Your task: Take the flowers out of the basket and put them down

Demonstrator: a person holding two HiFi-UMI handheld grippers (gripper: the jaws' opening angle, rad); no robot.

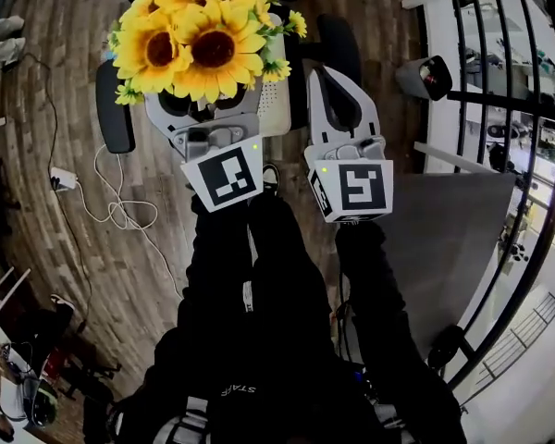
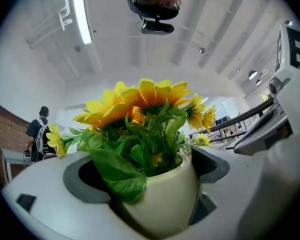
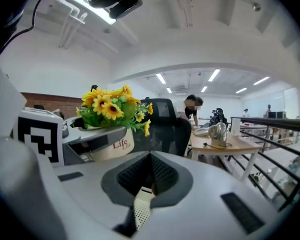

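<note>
Wood floor [image 1: 46, 91] far below you: left gripper [image 2: 149, 181] clamped on the cream pot [image 2: 165, 201] of sunflowers [image 1: 199, 35], held aloft; right gripper [image 1: 338, 86] alongside, jaws pressed together, empty.

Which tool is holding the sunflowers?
The left tool, clamped around the cream pot of yellow sunflowers; the right tool is shut and empty.

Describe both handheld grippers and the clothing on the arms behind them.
Left gripper and right gripper: white moulded shells with dark grey pads. Each carries a cube with black-and-white square markers and a small green light. Sleeves are black.
</note>
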